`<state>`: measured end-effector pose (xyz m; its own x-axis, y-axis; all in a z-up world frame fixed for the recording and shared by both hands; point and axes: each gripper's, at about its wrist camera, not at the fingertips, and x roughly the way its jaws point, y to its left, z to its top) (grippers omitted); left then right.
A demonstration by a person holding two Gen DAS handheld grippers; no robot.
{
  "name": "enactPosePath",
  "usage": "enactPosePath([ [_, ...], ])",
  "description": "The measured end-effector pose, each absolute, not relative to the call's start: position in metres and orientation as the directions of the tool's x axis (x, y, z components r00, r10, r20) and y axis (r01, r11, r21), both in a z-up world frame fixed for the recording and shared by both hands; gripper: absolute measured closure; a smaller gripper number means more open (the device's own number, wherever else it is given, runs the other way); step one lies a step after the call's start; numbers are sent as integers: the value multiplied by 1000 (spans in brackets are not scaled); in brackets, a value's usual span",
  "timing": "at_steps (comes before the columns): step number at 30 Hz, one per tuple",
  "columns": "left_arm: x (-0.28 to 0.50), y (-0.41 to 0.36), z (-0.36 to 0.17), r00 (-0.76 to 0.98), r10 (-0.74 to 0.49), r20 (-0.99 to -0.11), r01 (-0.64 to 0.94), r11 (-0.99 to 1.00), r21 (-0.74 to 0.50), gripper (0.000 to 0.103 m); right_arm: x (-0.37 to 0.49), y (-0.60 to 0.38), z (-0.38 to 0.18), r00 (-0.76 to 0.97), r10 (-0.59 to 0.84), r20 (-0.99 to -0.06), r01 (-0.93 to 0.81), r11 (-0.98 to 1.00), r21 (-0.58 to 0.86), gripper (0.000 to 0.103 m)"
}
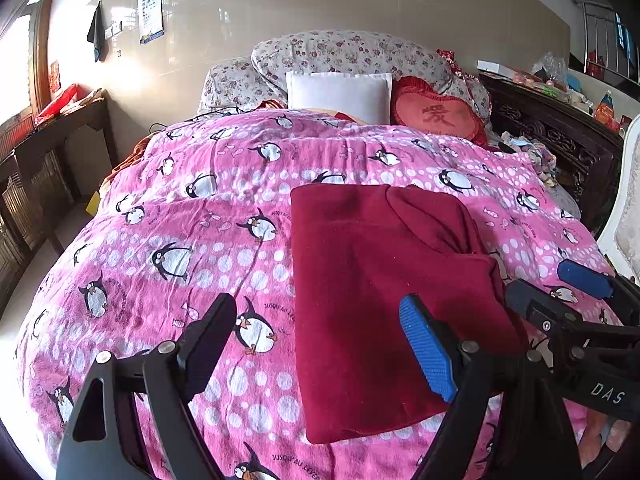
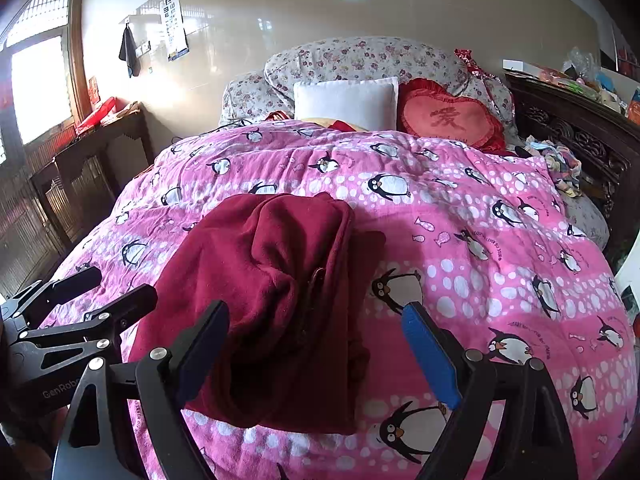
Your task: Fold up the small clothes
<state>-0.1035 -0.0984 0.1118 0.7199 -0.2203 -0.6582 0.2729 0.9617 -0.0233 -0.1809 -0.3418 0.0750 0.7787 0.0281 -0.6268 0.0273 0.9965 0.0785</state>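
Note:
A dark red fleece garment (image 1: 360, 288) lies folded on the pink penguin quilt (image 1: 168, 240); its right side is bunched up. My left gripper (image 1: 320, 344) is open and empty, hovering over the garment's near left edge. My right gripper (image 2: 316, 348) is open and empty, its jaws standing either side of the garment's (image 2: 272, 300) raised fold near the front. The right gripper also shows in the left wrist view (image 1: 560, 284), open beside the garment's right edge. The left gripper shows in the right wrist view (image 2: 88, 292) at the garment's left.
The quilt (image 2: 480, 264) covers a bed. A white pillow (image 1: 340, 94), a red heart cushion (image 1: 436, 114) and floral bedding (image 1: 352, 52) sit at the head. A dark carved cabinet (image 1: 560, 140) stands right, with small clothes (image 1: 536, 152) beside it. A dark wooden table (image 1: 48, 152) stands left.

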Motion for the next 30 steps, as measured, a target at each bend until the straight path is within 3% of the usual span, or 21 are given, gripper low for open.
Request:
enactPosePath([
  [8, -93, -79, 111, 714, -224, -663, 253, 966, -55, 19, -182, -356, 79, 778, 23, -628, 41, 995, 86, 12],
  [11, -83, -59, 114, 718, -193, -669, 210, 976, -57, 14, -183, -379, 87, 782, -42, -621, 98, 994, 56, 12],
  [20, -46, -9, 99, 704, -70, -707, 78, 997, -21, 14, -189, -464, 92, 742, -200, -639, 270, 963, 13, 10],
  [30, -21, 9, 80, 679, -38, -733, 38, 999, -16, 14, -188, -503, 79, 691, -250, -679, 354, 935, 16, 9],
])
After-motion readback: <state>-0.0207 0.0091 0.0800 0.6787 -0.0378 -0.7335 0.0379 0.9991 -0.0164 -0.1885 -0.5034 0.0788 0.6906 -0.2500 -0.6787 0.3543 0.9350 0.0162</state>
